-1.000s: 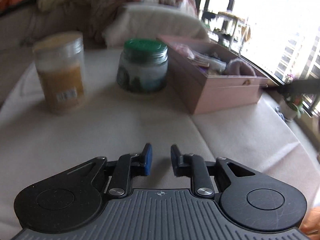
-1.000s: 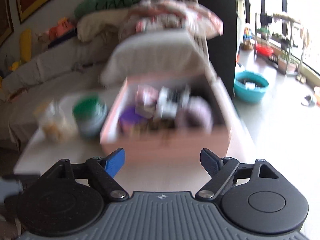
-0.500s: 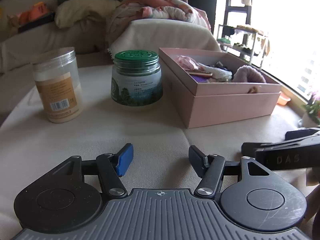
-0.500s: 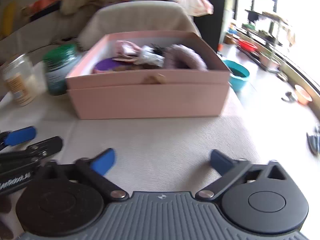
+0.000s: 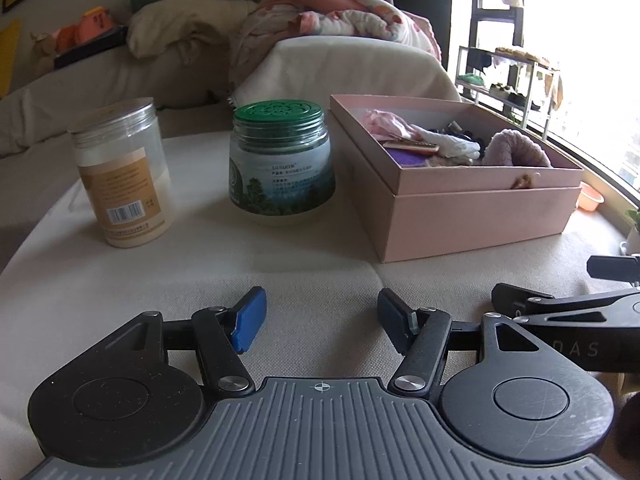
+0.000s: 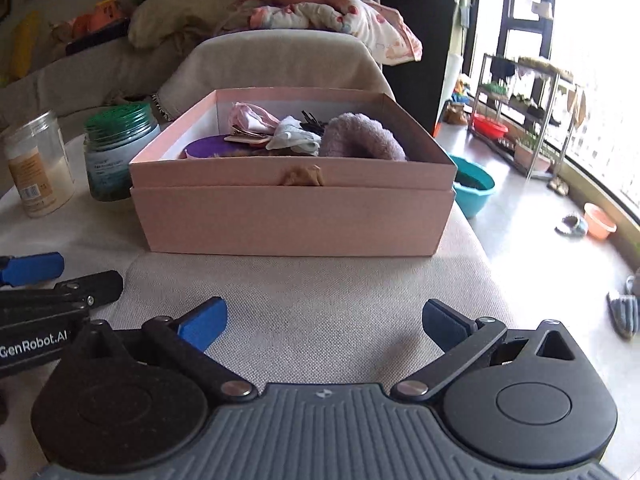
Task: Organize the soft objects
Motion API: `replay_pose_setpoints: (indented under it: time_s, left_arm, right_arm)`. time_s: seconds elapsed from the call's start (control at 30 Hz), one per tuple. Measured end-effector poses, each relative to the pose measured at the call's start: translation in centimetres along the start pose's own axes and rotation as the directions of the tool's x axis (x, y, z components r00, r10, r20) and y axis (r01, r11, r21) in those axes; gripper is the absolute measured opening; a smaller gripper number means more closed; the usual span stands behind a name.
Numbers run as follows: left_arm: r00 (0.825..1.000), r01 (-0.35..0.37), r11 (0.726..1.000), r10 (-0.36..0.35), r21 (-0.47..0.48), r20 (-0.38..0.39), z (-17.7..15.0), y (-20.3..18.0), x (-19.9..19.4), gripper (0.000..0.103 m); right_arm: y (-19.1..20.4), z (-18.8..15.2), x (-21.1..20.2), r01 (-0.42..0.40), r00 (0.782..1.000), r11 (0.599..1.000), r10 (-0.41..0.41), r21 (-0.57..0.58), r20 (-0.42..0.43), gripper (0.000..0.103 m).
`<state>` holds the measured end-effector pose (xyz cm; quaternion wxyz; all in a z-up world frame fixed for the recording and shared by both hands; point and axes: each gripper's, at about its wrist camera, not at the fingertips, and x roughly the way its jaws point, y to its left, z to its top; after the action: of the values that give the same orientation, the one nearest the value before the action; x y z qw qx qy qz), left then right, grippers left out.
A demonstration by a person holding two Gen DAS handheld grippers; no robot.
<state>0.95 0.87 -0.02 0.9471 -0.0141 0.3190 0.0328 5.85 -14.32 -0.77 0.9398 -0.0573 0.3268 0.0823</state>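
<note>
From the left wrist view, we hold our left gripper (image 5: 318,322) low over the cloth-covered tabletop (image 5: 240,280), its jaws spread wide and holding nothing. Ahead to the left stands a clear jar (image 5: 122,172) with a tan label, and just beside it a green-lidded jar (image 5: 282,160), both upright. To the right sits the open pink box (image 5: 472,216), and inside it we see a fuzzy lilac item (image 5: 516,150), a white cloth (image 5: 452,144), a pink cloth (image 5: 386,122) and a purple piece (image 5: 408,157) heaped together. The right gripper's arm enters from the right edge, near our own right finger.

From the right wrist view, our right gripper (image 6: 324,322) hangs over the tabletop (image 6: 320,292) directly in front of the pink box (image 6: 292,216), jaws wide open and empty. The fuzzy lilac item (image 6: 362,140) lies at the box's right side, touching the white cloth (image 6: 294,136); the pink cloth (image 6: 252,116) rests behind the purple piece (image 6: 206,148). A small tan scrap (image 6: 303,175) hangs over the front rim. The green-lidded jar (image 6: 116,152) stands just left of the box, the clear jar (image 6: 38,164) beyond it. The left gripper's blue pad (image 6: 34,267) shows at the left edge.
</note>
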Motion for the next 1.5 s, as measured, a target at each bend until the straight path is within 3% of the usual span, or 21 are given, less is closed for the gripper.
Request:
replay_pose_setpoints:
  time_s: [0.1,0.3,1.5]
  left_arm:
    - [1.000,0.000,1.000,0.000,0.000,0.000,-0.01,0.00,0.00,0.067]
    - [1.000,0.000,1.000,0.000,0.001,0.000,0.00,0.03,0.03,0.067]
    - [1.000,0.002,1.000,-0.002,-0.001,0.000,0.00,0.10,0.00,0.067]
  right_arm:
    - [0.22,0.22,0.07,0.014,1.000,1.000,-0.014,0.008,-0.005,0.103]
    - [-0.75,0.25,0.55,-0.033,0.999,0.997,0.034,0.068,-0.014,0.103]
    - [-0.51,0.15,0.52,-0.027,0.999,0.998,0.028,0.063,-0.015,0.103]
